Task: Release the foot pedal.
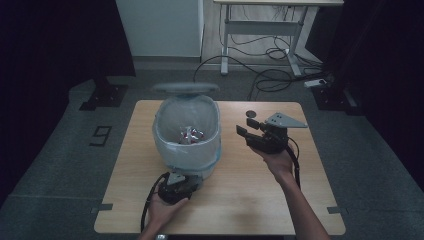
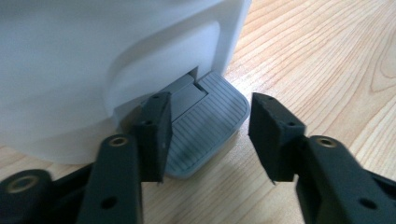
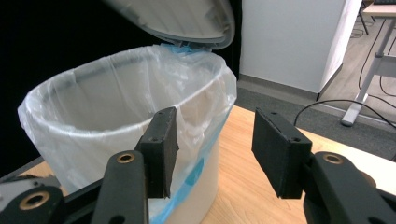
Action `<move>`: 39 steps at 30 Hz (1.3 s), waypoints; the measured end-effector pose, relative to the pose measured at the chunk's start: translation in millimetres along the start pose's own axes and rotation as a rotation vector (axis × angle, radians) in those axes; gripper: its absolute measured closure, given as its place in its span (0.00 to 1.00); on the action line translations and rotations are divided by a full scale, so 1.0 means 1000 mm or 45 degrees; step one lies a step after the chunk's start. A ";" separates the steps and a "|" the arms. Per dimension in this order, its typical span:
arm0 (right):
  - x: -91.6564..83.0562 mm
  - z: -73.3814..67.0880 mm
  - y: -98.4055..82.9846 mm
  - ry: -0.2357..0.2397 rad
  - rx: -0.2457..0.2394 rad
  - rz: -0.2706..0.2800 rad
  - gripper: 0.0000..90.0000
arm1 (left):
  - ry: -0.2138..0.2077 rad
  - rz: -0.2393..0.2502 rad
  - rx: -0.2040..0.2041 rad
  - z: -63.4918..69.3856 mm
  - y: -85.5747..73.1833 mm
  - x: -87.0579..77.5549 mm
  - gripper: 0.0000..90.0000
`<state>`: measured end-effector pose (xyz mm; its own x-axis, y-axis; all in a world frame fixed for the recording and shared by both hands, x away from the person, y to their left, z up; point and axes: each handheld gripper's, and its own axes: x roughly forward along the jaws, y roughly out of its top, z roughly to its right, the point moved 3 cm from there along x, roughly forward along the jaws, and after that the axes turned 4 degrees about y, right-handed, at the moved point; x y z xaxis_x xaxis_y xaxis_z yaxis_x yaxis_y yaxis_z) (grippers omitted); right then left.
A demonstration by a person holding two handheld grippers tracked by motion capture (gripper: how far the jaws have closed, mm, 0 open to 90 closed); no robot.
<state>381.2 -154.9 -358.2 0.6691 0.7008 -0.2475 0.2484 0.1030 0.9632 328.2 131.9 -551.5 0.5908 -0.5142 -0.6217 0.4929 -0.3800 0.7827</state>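
A white pedal bin [image 1: 187, 135] lined with a clear bag stands on the wooden table [image 1: 250, 195]. Its grey lid [image 1: 185, 88] is raised over the back rim. Red and white scraps [image 1: 191, 135] lie inside. My left gripper [image 1: 194, 181] lies low at the bin's front. In the left gripper view its open jaws [image 2: 210, 135] straddle the grey ribbed foot pedal [image 2: 205, 126] without pressing on it. My right gripper [image 1: 246, 126] hovers to the right of the bin, open and empty. In the right gripper view it [image 3: 215, 149] faces the bag-lined rim [image 3: 116, 88] and the lid [image 3: 187, 21].
Bare wood stretches in front of and to the right of the bin. Beyond the table's far edge are a desk frame [image 1: 227, 45], floor cables [image 1: 270, 75] and a white cabinet [image 1: 160, 27]. Dark curtains hang at both sides.
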 end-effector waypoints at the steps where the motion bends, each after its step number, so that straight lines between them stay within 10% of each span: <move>1: -0.001 0.000 -0.002 0.000 0.005 -0.002 0.56 | -0.001 0.015 -0.003 0.000 0.001 -0.002 0.52; 39: -0.043 0.029 -0.141 -0.059 0.122 -0.146 0.55 | -0.012 -0.012 -0.001 -0.004 -0.005 -0.013 0.39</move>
<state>337.9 -220.5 -486.2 0.6638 0.6546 -0.3617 0.3888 0.1111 0.9146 320.9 143.9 -547.9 0.5799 -0.5180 -0.6288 0.4992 -0.3841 0.7767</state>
